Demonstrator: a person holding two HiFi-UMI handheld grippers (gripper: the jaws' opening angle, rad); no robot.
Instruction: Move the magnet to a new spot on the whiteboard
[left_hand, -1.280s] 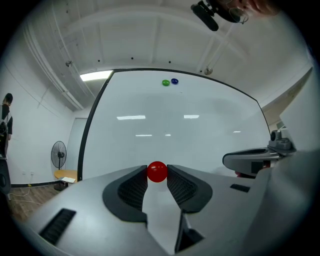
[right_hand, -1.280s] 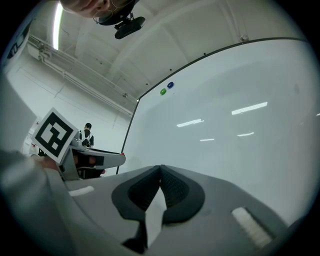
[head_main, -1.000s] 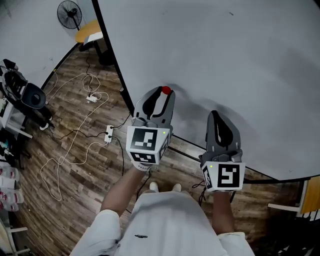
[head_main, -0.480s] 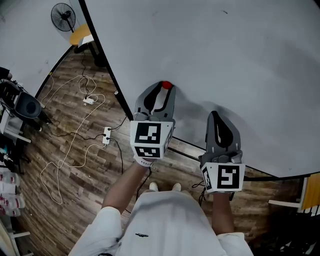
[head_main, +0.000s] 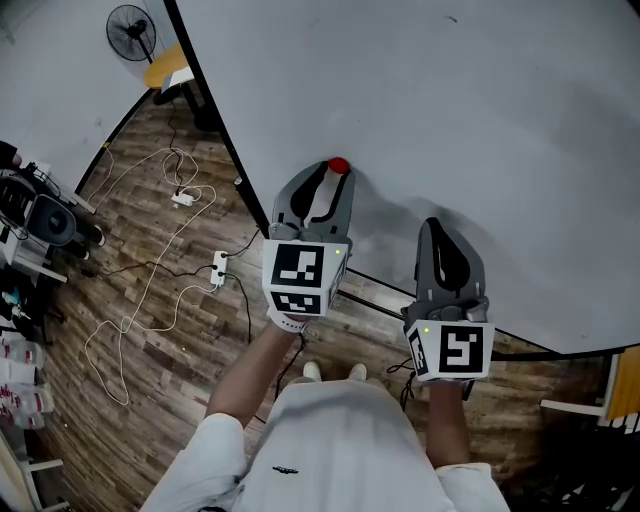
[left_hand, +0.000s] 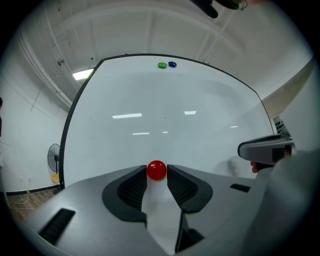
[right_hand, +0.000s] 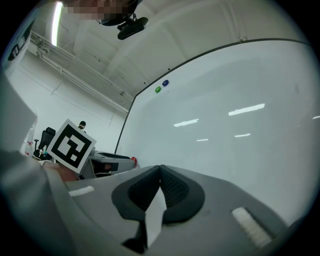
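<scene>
A large whiteboard (head_main: 480, 120) fills the upper right of the head view, its black left edge running just beside the left gripper (head_main: 332, 180). That gripper's jaws clamp a round red magnet (left_hand: 156, 170) low on the board, with broad bare surface above and to the right. The right gripper (head_main: 437, 232) has its jaws pressed together on nothing, near the bottom edge. Green (left_hand: 161, 65) and blue magnets (left_hand: 172, 64) sit at the top edge. Cables (head_main: 150, 270) and a fan (head_main: 130, 33) occupy the wooden floor (head_main: 150, 350).
</scene>
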